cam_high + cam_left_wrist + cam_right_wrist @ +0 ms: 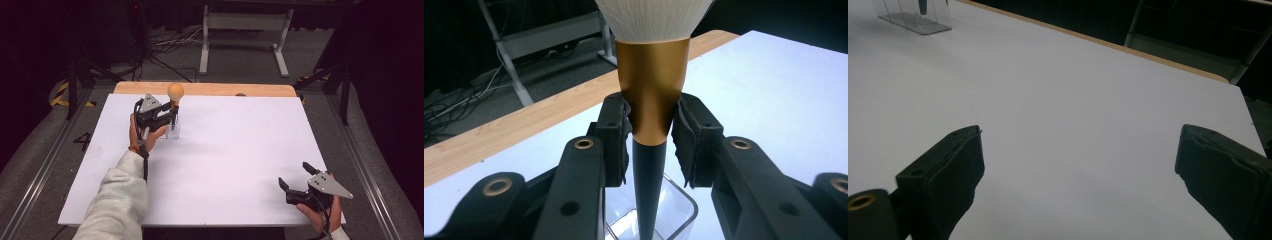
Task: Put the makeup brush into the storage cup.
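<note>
The left gripper [651,132] clamps a brush [653,90] by its gold collar, handle down in a clear holder [674,215].

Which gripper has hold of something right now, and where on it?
The left gripper clamps the brush by its gold ferrule, handle tip in the clear holder. The right gripper is open, holding nothing.

This looks like a lab or a test room, not a home. A white board [235,150] lies on a wooden table [210,89], and it is almost bare. Dark curtains hang all around, so the room is black at the sides. Far past the fingers of the gripper [167,116] at the back of the table, loose cables [165,45] lie in a tangle on a grey floor [310,55]. A white metal stand [245,30] is there too. Yellow and black tape [62,95] marks the floor by dark metal legs [75,85]. Metal rails [40,155] run along both sides of the table.
</note>
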`<action>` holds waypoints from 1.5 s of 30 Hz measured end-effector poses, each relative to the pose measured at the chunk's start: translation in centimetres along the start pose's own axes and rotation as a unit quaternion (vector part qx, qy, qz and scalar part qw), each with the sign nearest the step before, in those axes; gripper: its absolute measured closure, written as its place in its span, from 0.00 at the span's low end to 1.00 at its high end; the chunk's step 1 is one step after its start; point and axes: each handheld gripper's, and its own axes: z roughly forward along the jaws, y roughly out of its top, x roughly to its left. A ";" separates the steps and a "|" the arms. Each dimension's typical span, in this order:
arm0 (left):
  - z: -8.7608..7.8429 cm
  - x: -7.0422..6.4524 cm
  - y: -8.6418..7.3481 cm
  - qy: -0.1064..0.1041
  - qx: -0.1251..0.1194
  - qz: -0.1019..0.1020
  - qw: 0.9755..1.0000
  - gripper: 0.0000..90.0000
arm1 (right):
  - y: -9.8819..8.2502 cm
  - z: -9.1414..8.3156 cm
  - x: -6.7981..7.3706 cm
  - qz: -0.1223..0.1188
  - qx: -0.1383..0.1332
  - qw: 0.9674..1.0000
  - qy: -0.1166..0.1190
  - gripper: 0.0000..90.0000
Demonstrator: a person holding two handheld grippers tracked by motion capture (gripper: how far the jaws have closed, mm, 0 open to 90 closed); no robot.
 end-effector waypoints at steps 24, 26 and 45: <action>-0.4 0.0 -0.6 -0.011 0.010 -0.005 1.000 0.68 | 0.0 0.1 0.1 -0.001 0.003 1.000 0.003 0.07; -0.6 0.1 -0.7 -0.008 0.001 -0.009 1.000 0.65 | 0.0 0.1 0.1 -0.002 0.004 1.000 0.003 0.07; -2.9 0.0 0.0 -0.002 -0.005 0.016 1.000 0.35 | 0.1 0.1 0.2 -0.003 0.003 1.000 0.004 0.07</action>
